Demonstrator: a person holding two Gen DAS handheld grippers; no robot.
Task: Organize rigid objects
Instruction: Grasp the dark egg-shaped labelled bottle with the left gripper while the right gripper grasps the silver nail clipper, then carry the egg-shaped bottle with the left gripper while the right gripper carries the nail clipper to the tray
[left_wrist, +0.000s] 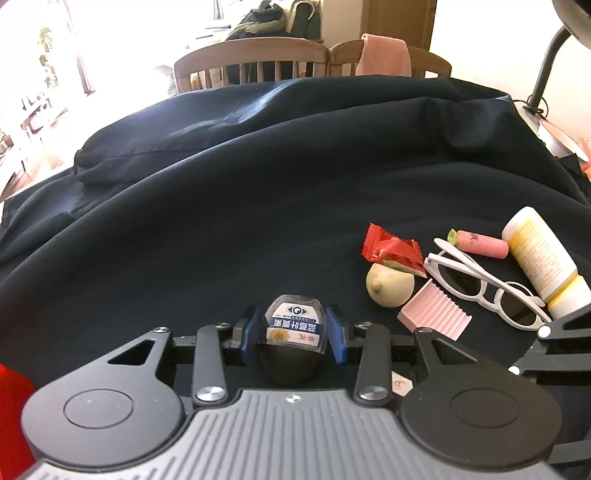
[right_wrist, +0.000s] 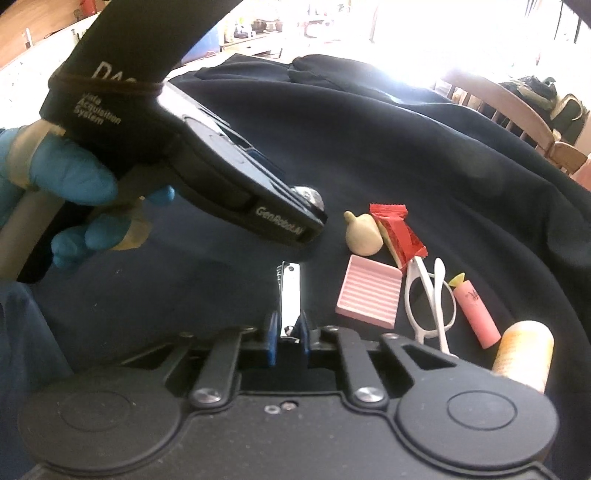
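My left gripper (left_wrist: 291, 332) is shut on a small clear eye-drop bottle (left_wrist: 293, 325) with a blue eye label and a black cap, held low over the dark cloth. My right gripper (right_wrist: 288, 332) is shut on a silver nail clipper (right_wrist: 290, 291) that points forward. To the right lie a red candy wrapper (left_wrist: 393, 251), a pale garlic-shaped piece (left_wrist: 389, 290), a pink ridged dish (left_wrist: 436, 314), white sunglasses (left_wrist: 484, 284), a pink cylinder (left_wrist: 480, 243) and a white-and-yellow bottle (left_wrist: 543, 258). The right wrist view shows the same cluster around the pink dish (right_wrist: 369, 291).
A dark navy cloth (left_wrist: 258, 184) covers the table in folds, bunched at the back. Wooden chairs (left_wrist: 251, 62) stand behind it and a lamp neck (left_wrist: 546, 70) rises at the far right. A blue-gloved hand (right_wrist: 74, 177) holds the left gripper's housing (right_wrist: 221, 166) above the cloth.
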